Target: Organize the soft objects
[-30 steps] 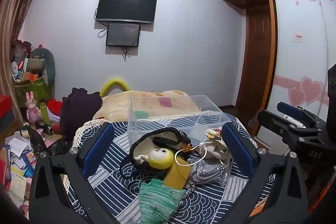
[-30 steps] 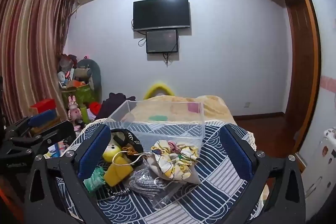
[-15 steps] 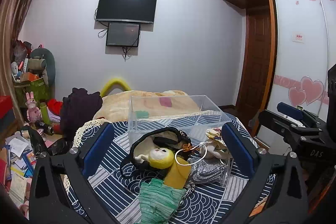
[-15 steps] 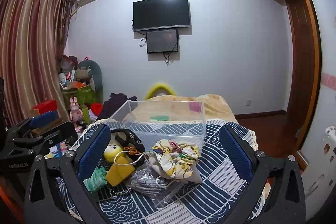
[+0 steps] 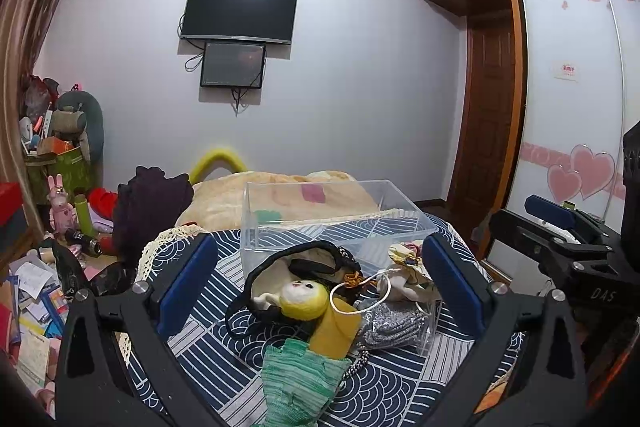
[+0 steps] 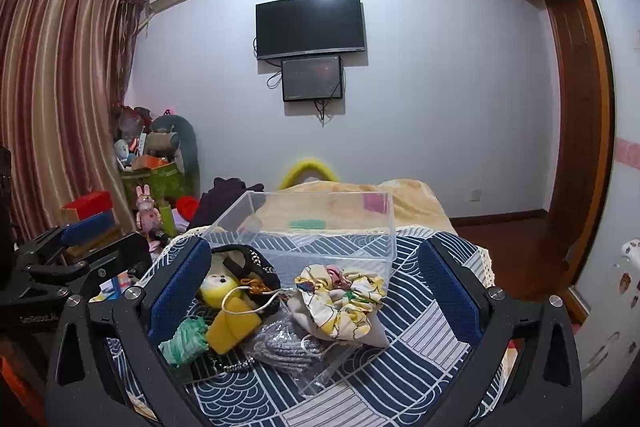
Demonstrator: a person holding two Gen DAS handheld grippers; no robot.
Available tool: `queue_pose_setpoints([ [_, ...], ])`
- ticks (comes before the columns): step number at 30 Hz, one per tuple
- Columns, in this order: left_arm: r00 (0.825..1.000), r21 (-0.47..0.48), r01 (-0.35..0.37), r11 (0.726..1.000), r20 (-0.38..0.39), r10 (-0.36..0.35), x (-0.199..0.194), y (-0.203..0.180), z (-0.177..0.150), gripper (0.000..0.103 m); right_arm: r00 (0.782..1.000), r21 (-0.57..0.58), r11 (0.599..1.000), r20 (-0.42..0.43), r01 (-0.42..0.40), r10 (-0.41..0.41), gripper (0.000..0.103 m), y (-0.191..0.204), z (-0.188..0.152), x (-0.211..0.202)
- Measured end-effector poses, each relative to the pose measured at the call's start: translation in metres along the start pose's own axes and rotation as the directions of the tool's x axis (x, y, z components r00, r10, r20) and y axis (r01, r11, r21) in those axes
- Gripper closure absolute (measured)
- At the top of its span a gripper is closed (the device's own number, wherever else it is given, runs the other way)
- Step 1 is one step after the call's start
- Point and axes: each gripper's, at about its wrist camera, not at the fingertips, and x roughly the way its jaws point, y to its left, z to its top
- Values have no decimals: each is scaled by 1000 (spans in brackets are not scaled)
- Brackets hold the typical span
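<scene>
My left gripper [image 5: 318, 283] and right gripper [image 6: 314, 281] gape, holding nothing, above soft toys [image 5: 304, 301] beside clear box [image 6: 316, 227].

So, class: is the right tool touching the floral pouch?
Apart. The right wrist view shows the right tool open, with clear gaps beside the floral pouch.

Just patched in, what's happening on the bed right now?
Nothing is being held yet. The left gripper and right gripper both hover open over a pile of soft things on the patterned bedspread: a yellow-headed doll, a green knit piece, a silver mesh pouch and a floral drawstring bag. The clear plastic bin behind them looks empty.
</scene>
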Motion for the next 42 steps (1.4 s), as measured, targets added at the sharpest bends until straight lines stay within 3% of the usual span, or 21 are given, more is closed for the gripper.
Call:
queue_pose_setpoints([
  [42, 1000, 2, 1, 1000, -3, -1, -1, 1, 0, 0, 1000, 2, 1000, 5, -10, 10, 0, 4, 1, -3],
])
